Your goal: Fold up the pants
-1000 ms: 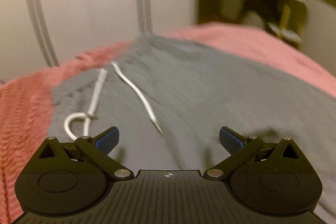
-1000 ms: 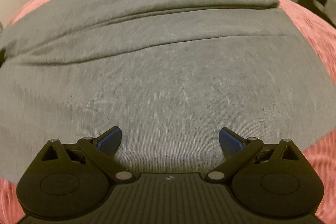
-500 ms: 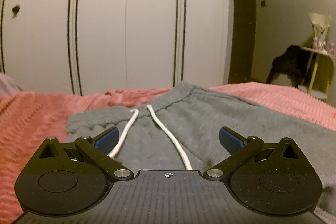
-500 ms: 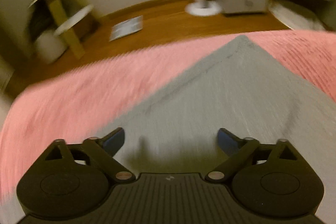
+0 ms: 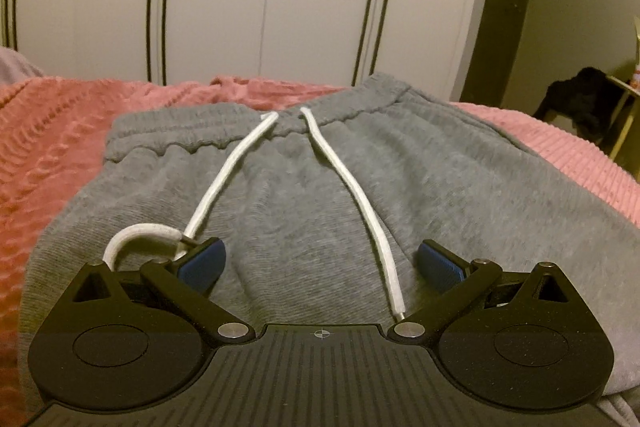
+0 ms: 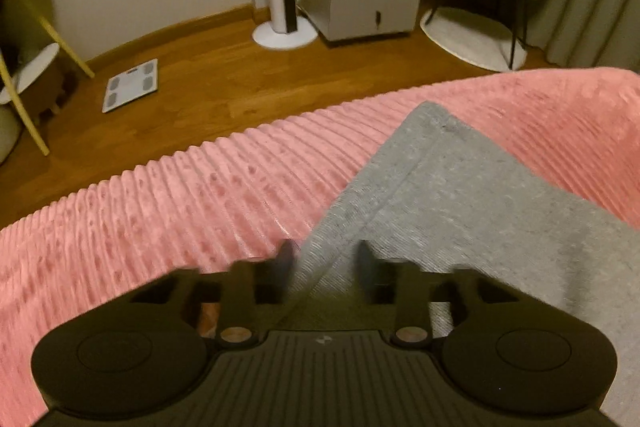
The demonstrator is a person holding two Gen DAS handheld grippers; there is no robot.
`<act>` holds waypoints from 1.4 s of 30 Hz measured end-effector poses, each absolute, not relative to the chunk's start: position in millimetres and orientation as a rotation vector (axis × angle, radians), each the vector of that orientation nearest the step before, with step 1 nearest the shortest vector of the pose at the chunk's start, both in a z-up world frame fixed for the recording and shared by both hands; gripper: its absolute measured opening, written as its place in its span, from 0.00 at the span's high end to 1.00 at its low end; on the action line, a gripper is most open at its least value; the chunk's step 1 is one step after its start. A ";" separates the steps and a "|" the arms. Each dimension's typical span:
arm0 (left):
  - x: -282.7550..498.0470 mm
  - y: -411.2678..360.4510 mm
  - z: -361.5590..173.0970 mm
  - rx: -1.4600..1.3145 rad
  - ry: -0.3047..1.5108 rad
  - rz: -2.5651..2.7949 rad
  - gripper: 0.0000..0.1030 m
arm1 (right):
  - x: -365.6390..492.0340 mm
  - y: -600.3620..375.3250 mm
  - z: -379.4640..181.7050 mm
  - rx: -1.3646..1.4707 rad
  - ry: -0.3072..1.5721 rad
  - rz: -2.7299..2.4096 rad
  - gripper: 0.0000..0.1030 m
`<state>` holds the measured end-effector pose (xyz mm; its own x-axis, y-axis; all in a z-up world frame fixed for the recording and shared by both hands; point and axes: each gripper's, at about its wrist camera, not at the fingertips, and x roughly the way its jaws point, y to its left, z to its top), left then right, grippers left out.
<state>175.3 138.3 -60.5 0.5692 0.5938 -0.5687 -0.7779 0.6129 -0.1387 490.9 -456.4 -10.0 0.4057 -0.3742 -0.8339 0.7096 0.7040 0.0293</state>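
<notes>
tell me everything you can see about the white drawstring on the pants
The white drawstring is a flat, woven-looking cord that comes out of the gathered waistband of the grey pants as two untied tails. They spread apart as they run down the front of the fabric, lying loose on it. The left tail curls into a loop beside the left gripper's blue pad; whether they touch is unclear. The right tail runs nearly straight and ends in a small tip between the open jaws.

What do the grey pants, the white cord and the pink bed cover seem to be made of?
Grey pants: soft knit jersey, probably cotton fleece; matte, with fine ribbing and a gathered waistband.
White cord: flat woven cotton lace, by its look; the tip looks metallic.
Pink bed cover: plush ribbed fabric with raised rows, perhaps chenille or fleece.
</notes>
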 end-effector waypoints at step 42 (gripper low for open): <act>232.2 167.9 1.6 -0.884 0.774 -0.008 0.88 | 96.3 -563.5 -37.4 1.055 0.558 -0.359 1.00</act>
